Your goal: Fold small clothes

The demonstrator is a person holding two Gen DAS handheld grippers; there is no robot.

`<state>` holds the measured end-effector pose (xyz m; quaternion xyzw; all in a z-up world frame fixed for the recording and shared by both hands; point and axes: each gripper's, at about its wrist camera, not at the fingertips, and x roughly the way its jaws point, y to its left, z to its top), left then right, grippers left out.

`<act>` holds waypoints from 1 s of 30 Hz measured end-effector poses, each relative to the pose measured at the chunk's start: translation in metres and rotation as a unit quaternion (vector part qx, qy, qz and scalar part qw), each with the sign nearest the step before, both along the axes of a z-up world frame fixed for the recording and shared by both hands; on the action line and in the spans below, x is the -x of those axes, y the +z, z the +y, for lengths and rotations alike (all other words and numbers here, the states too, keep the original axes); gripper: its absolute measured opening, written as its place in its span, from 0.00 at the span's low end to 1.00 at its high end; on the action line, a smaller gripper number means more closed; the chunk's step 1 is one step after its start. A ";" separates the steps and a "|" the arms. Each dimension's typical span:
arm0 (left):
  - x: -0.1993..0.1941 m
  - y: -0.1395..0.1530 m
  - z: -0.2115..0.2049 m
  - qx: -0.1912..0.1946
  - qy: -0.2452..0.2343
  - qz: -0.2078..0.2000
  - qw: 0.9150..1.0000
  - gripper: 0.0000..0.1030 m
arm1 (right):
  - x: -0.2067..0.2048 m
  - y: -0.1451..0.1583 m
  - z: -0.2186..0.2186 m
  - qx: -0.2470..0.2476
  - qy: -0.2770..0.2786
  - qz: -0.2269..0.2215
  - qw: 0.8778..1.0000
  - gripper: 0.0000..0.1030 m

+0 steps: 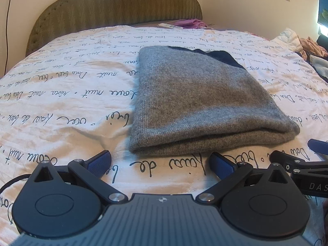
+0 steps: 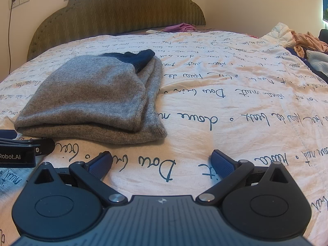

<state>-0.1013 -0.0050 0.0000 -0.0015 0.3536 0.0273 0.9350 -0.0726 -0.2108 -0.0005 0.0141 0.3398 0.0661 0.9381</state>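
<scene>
Grey knit sweater (image 1: 196,102) lies folded on the script-printed bedsheet (image 1: 71,102), just beyond both hand-held grippers, left (image 1: 162,164) and right (image 2: 162,164), each spread wide and holding nothing.

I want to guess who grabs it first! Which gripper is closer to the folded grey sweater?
Left. The left gripper sits open right before the grey sweater, facing its near fold. The right gripper, open too, is off to the sweater's right, facing bare bedsheet.
</scene>
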 end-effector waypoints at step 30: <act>0.005 -0.002 0.002 -0.009 -0.016 -0.009 1.000 1.00 | 0.001 0.000 0.000 -0.001 0.000 0.000 1.000 1.00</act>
